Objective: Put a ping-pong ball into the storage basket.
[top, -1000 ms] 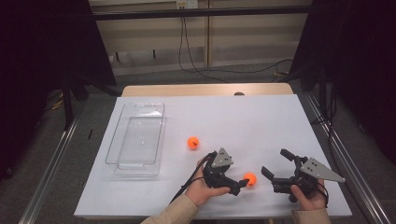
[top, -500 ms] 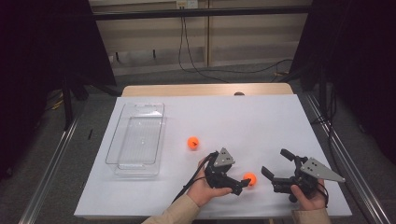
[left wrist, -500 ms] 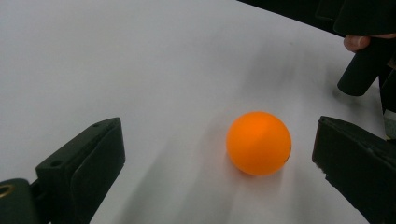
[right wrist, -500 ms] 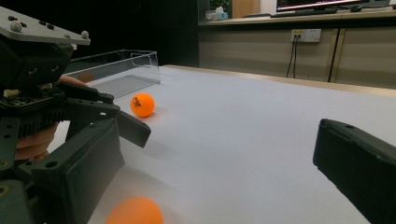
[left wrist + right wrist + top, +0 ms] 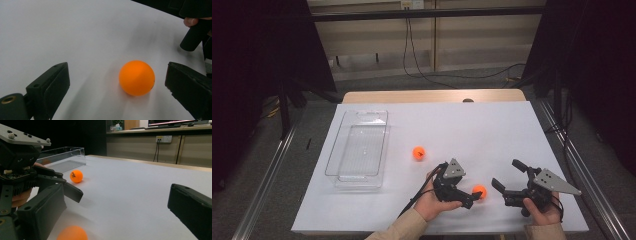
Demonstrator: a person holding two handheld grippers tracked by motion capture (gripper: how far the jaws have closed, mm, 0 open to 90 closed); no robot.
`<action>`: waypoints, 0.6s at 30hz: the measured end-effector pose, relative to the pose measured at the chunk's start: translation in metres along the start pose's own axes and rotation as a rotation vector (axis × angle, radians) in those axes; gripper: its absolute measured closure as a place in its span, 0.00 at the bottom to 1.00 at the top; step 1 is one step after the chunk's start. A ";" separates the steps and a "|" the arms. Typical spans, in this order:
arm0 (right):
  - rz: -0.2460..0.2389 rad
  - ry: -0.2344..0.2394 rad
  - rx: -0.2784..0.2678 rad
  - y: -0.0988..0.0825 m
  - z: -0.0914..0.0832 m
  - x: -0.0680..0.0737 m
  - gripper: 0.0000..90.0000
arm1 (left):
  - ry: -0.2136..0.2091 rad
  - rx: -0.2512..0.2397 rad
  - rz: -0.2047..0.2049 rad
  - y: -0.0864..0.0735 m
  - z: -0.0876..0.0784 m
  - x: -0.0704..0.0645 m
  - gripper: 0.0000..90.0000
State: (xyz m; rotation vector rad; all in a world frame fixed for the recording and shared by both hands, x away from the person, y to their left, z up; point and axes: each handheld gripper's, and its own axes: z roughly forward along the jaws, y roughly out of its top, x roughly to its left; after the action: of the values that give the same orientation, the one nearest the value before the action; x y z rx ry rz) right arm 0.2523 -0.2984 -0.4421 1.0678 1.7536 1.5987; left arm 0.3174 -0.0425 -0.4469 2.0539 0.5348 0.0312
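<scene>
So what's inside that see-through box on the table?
Nothing that I can see: the clear box looks empty, with just the white table showing through its bottom. Both orange balls lie outside it, one beside it, one between the left gripper's open jaws.

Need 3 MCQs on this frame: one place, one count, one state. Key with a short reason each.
1. Where is the near ball?
A. between the left gripper's jaws
B. in the tray
C. on the floor

2. How many orange balls are on the table?
A. one
B. two
C. four

3. What is in the clear tray?
A. a ball
B. a cable
C. nothing

Key: 1 A, the left gripper view shows it between the open jaws, touching neither; 2 B, the near ball and the far ball; 3 C, the high view shows its floor bare.
</scene>
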 end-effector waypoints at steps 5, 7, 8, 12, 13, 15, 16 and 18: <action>0.000 -0.001 0.000 0.000 0.000 0.000 0.01 | -0.007 0.010 0.002 0.001 0.001 0.000 0.08; 0.000 -0.001 0.000 0.000 0.000 0.000 0.01 | -0.019 0.016 -0.001 0.001 0.001 -0.001 0.10; 0.001 -0.001 0.000 0.000 0.000 0.000 0.01 | -0.024 0.016 0.000 0.001 0.002 -0.001 0.11; 0.002 -0.001 0.000 0.000 0.000 0.000 0.01 | -0.032 0.030 0.002 0.001 0.004 -0.002 0.13; 0.002 -0.001 0.000 0.000 0.000 0.000 0.01 | -0.037 0.035 0.004 0.001 0.005 -0.002 0.13; 0.001 -0.001 0.000 0.000 0.000 0.000 0.01 | -0.039 0.041 0.008 0.002 0.005 -0.003 0.15; 0.001 -0.001 0.001 0.000 0.000 0.000 0.01 | -0.043 0.040 0.007 0.002 0.006 -0.003 0.16; 0.001 -0.001 0.001 0.000 0.000 0.000 0.01 | -0.044 0.057 0.015 0.002 0.007 -0.004 0.17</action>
State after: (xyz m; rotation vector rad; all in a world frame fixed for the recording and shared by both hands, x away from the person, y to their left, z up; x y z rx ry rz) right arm 0.2525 -0.2983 -0.4423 1.0694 1.7539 1.5978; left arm 0.3164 -0.0506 -0.4486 2.1093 0.4983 -0.0209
